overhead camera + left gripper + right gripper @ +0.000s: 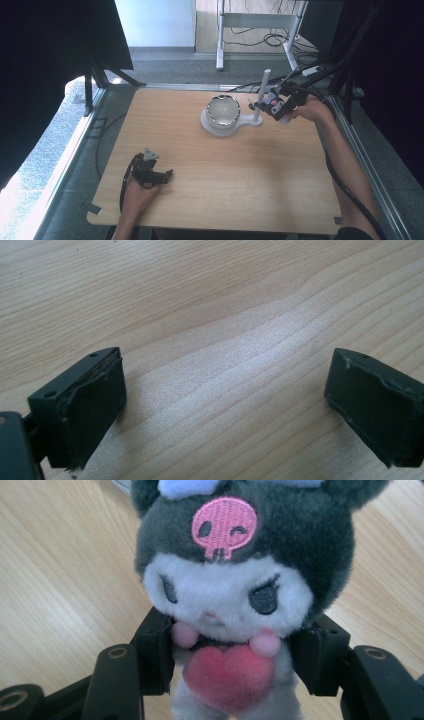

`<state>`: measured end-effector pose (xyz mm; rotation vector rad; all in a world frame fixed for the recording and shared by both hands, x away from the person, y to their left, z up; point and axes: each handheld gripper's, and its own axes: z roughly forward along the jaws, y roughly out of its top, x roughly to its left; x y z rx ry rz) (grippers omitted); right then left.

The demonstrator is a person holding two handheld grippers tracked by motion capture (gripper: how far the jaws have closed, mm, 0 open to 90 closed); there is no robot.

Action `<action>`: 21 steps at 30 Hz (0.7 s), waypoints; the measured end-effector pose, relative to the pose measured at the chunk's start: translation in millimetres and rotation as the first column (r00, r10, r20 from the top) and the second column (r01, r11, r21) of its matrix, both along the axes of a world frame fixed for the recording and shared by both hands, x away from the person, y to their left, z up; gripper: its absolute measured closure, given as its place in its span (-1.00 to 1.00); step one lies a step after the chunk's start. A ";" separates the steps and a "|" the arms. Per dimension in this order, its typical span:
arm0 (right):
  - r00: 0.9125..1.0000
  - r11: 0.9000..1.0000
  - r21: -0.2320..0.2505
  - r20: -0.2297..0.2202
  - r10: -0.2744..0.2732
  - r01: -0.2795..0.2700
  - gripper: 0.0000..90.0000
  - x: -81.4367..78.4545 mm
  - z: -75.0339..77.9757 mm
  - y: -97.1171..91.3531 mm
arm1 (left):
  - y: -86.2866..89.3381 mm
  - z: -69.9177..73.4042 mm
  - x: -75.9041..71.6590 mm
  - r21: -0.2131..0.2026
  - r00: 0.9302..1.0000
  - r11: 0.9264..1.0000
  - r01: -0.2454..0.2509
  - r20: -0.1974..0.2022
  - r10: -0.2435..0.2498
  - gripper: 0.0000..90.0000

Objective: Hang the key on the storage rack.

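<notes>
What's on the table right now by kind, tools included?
Plush toy: 1
Bowl: 1
White stand with upright post: 1
Tools: 2, the left tool open on bare wood, the right tool shut on the toy
Total: 5

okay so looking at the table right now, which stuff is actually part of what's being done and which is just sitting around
Likely in use:
- plush toy, clamped in the right gripper
- white stand with its upright post, beside that gripper
- shiny bowl sitting on the stand's base

Idle:
- left gripper, open over bare table
- white frame and cables on the floor beyond
</notes>
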<state>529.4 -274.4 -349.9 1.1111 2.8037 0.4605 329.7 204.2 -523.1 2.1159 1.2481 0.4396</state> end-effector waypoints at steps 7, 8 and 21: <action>1.000 1.000 0.001 0.010 -0.011 0.011 -0.11 5.0 -12.7 3.0 | 0.2 0.1 0.1 0.002 1.000 1.000 0.002 -0.001 -0.002 -0.93; 1.000 1.000 -0.001 0.015 -0.007 0.007 -0.13 5.3 -13.9 3.5 | 0.2 0.1 0.0 0.002 1.000 1.000 0.002 -0.001 -0.002 -0.93; 0.994 1.000 -0.008 0.104 0.028 -0.027 -0.49 -2.8 -8.7 4.5 | 0.2 0.1 0.0 0.002 1.000 1.000 0.002 -0.001 -0.002 -0.93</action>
